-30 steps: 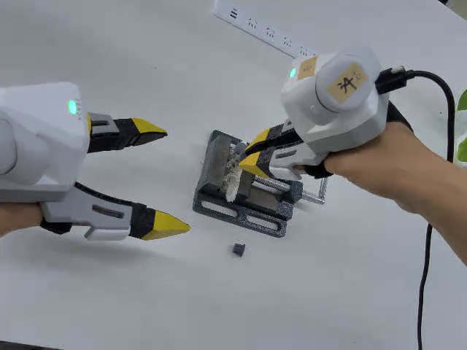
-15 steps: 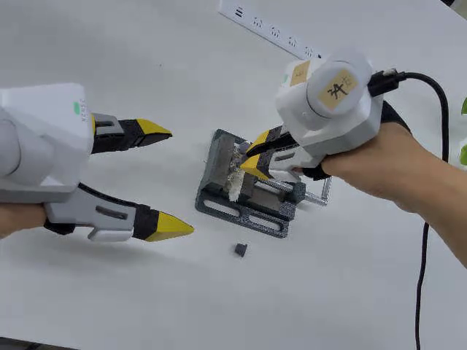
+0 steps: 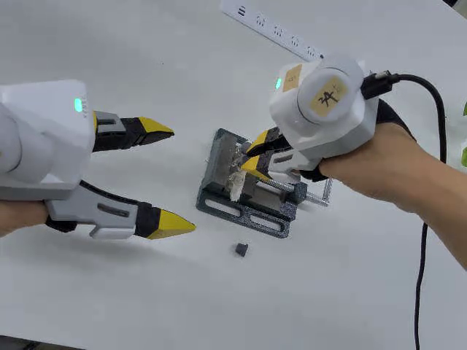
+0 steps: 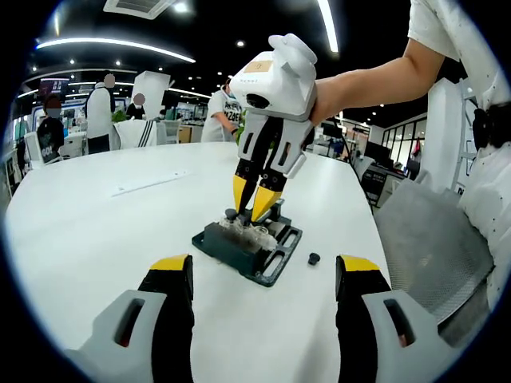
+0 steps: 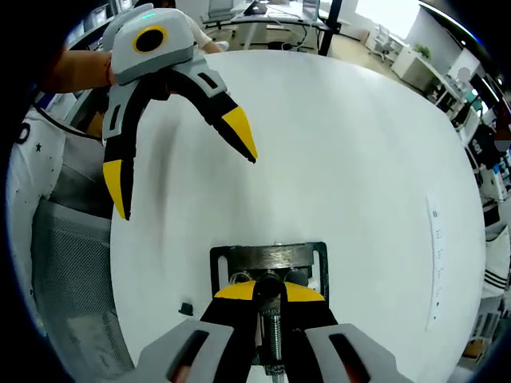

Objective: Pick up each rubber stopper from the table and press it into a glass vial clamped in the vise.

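The left gripper [image 3: 166,176] hangs over bare table [image 3: 109,292] on the left of the head view, its yellow-tipped jaws spread wide with nothing between them. In its own view the two jaws [image 4: 263,271] rise far apart and frame the work ahead.

The right gripper [image 3: 254,154] points down at the vise [image 3: 244,204], which sits on the table near the middle. Its jaws are drawn narrow. In the right gripper view the yellow tips [image 5: 267,294] nearly meet around a small dark piece, the held stopper [image 5: 267,281], right over the vise's jaws [image 5: 267,257]. From the head view the gripper's white body and the hand [image 3: 379,164] cover most of that spot, so whether the held stopper touches a vial cannot be told.

The vials [image 3: 235,181] show as a pale, glassy clump clamped in the vise. Their number and their mouths are too small and blurred to make out. In the left gripper view they read as clear lumps [image 4: 246,232] on top of the vise [image 4: 255,255], with the right gripper's tips [image 4: 257,199] just above them.

A loose stopper [image 3: 240,249] lies on the table just in front of the vise, apart from both grippers. It also shows beside the vise in the left gripper view [image 4: 314,258] and in the right gripper view [image 5: 186,308].

A power strip [image 3: 273,29] is cut off by the top edge, and a black cable [image 3: 427,240] runs out of the frame at the bottom right
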{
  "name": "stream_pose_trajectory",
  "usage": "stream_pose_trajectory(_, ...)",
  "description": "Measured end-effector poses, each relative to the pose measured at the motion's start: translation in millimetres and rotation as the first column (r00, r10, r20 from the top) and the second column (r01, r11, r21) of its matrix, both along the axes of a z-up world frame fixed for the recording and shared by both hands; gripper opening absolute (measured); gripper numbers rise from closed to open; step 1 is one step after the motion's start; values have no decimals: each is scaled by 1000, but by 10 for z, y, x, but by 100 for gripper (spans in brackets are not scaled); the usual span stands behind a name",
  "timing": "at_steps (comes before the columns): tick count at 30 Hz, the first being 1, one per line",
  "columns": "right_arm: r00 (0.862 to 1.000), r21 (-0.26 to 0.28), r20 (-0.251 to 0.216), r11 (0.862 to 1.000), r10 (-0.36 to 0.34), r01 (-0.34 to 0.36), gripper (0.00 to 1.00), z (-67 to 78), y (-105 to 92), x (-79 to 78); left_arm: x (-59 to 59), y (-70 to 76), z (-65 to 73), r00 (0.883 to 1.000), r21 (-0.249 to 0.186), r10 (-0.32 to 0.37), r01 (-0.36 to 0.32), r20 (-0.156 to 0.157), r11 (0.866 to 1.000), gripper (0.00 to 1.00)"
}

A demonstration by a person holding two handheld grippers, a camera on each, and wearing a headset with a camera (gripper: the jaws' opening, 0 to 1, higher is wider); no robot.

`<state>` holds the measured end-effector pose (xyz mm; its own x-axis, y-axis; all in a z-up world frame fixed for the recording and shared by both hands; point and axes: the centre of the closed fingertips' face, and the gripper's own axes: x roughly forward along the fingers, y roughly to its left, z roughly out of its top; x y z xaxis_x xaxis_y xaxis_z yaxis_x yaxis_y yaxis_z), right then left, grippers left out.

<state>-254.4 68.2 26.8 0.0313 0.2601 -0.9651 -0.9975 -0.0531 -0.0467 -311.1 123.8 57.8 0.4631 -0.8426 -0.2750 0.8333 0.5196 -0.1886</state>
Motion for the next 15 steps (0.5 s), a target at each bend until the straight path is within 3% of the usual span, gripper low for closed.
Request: stream_pose_trajectory(15, 999, -15, 34, 1000, 6, -5, 5, -1, 17, -14, -1, -14, 6, 1000, -10, 3, -3, -4, 1000, 72)
